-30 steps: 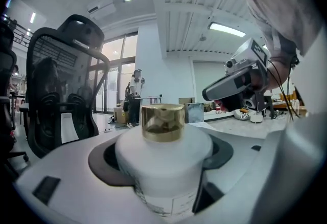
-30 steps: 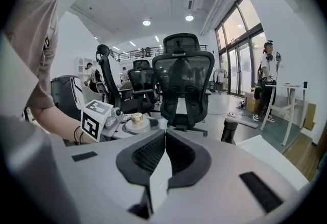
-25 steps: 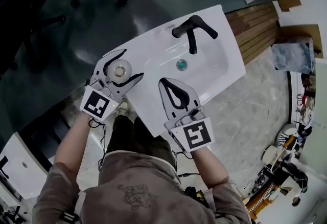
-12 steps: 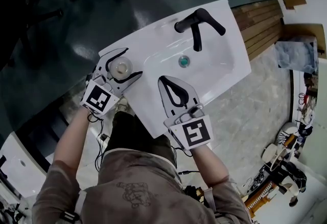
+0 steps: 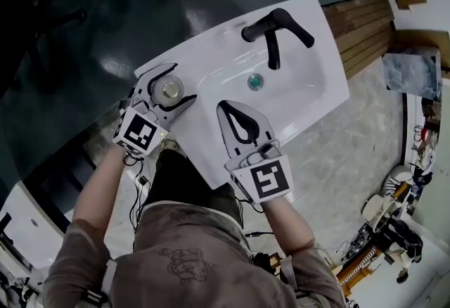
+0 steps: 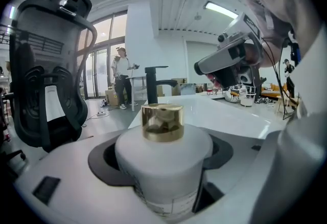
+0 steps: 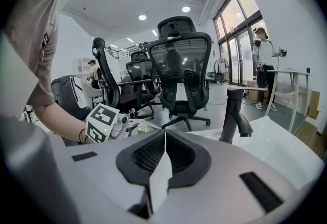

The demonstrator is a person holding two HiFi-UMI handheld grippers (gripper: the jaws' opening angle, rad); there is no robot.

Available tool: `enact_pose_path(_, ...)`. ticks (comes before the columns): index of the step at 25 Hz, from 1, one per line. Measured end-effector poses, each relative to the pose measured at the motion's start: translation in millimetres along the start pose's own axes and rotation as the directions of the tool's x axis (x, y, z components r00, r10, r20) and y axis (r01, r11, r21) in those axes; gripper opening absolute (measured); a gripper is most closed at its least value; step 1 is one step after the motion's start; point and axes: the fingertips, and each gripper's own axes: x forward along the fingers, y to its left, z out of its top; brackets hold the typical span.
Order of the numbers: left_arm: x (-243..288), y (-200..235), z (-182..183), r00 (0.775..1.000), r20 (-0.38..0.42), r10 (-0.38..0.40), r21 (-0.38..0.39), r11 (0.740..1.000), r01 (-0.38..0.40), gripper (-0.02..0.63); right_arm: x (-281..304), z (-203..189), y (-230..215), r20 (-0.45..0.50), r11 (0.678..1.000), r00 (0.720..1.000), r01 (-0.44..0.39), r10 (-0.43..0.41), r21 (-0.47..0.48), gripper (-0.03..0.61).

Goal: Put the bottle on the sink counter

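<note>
**Head view.** The left gripper (image 5: 181, 84) is clamping the bottle (image 5: 169, 91) over the flat left part of the white sink surface (image 5: 211, 53). This spot is beside the basin (image 5: 292, 99) and well apart from the black faucet (image 5: 273, 31). The right gripper (image 5: 225, 107) is hovering above the near edge of the surface with its jaws pressed together and nothing in them. The camera is looking almost straight down onto the top of the bottle, so the long axis is running vertically and the top is pointing up.

**Left gripper view.** The two jaws are gripping the white body of the bottle from both sides. The gold cap (image 6: 162, 121) is sitting level on top, which confirms the upright pose. The base is hidden below the jaws, so it cannot be told whether it is touching the surface.

**Right gripper view.** The jaws are meeting along one line with no object between them. The faucet is standing ahead to the right, and an office chair (image 7: 180, 72) is standing beyond the sink.

**Progress.** The bottle is judged to be at or just above its target place. The steps left are seating the base, if it is not yet down, opening the left jaws and drawing the gripper clear.
</note>
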Motion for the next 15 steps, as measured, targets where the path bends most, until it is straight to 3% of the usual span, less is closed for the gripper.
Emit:
enact_pose_path(5, 2, 9, -2, 0.997, -0.032, 0.064, -0.046, 0.997, -0.066, 0.344, 3, 3, 3, 0.024, 0.999, 1.000, -0.017, 0.017, 0.031, 0.029)
enact_pose_path(9, 8, 14, -6, 0.982, -0.089, 0.167, -0.029, 0.985, -0.171, 0.344, 5, 4, 4, 0.018, 0.999, 1.000, -0.024, 0.023, 0.044, 0.029)
enact_pose_path(15, 9, 16, -11, 0.963, -0.146, 0.226, -0.045, 0.971, -0.235, 0.344, 2, 7, -2, 0.016, 0.998, 1.000, -0.020, 0.019, 0.052, 0.029)
